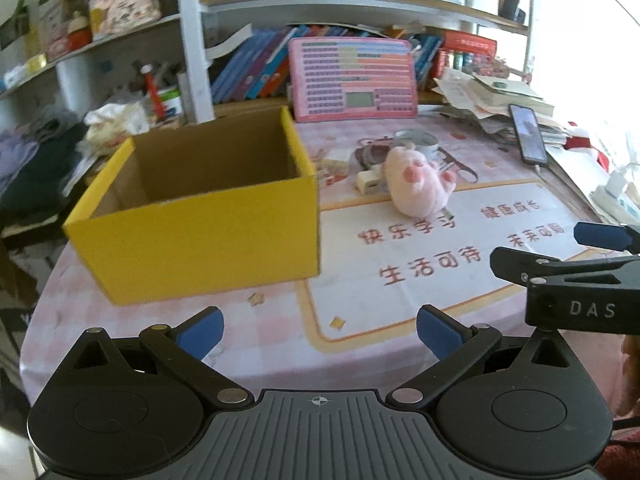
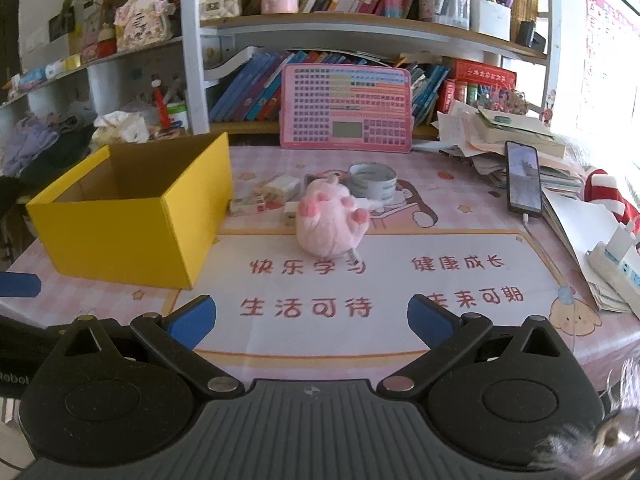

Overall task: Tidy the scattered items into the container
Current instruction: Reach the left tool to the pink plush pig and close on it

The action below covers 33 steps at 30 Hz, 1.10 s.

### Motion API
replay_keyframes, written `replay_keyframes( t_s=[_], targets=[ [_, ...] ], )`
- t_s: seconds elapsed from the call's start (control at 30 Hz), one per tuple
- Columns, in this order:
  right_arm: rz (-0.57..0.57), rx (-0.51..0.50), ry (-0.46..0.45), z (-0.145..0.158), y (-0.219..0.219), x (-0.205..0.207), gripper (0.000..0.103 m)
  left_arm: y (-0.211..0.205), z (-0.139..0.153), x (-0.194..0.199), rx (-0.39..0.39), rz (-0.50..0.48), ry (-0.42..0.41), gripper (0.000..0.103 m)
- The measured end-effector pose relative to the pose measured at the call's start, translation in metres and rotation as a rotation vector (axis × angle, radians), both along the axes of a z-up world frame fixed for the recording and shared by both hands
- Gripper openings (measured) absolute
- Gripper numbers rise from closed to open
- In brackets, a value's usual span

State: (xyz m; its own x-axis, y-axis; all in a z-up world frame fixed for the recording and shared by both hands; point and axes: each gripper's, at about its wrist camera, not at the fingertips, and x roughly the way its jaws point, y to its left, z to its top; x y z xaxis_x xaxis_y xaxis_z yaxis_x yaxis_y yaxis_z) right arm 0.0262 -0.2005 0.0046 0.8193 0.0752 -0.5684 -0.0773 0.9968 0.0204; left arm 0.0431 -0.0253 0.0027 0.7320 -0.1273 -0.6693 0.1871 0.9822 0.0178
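- Daylight is pouring in from the right, washing out that side.
- A white-framed shelf [image 2: 360, 26] is running along the back, sagging with books [image 2: 256, 88] and pen pots.
- A pink mat [image 2: 460, 200] is covering the desk.
- Papers [image 2: 516, 136] are piling up at the right.

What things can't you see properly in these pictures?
- Yellow box floor: both views, hidden by its front wall.
- Items behind the pink plush toy: right wrist view, partly covered by it.
- Scissors: left wrist view, blurred.
- Right gripper: left wrist view, cut off by edge.
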Motion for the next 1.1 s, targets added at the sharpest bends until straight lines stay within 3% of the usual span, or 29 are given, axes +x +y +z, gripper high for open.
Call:
replay_keyframes(
  t_s=[0.57,0.83,1.1],
  targets=[
    [-0.043,0.004,-0.002,0.003,-0.061,0.052,0.103,-0.07,-0.005,0.051,-0.046,-0.195,-0.023,0.103],
    [-0.037,0.006,-0.004,0.005,-0.096,0.091,0.103,-0.105,-0.004,0.086,-0.05,-0.194,-0.019,0.103],
    [0.003,0.053,0.009,0.001,-0.124,0.135,0.103,-0.136,-0.004,0.121,0.002,-0.156,0.0,0.103]
  ],
)
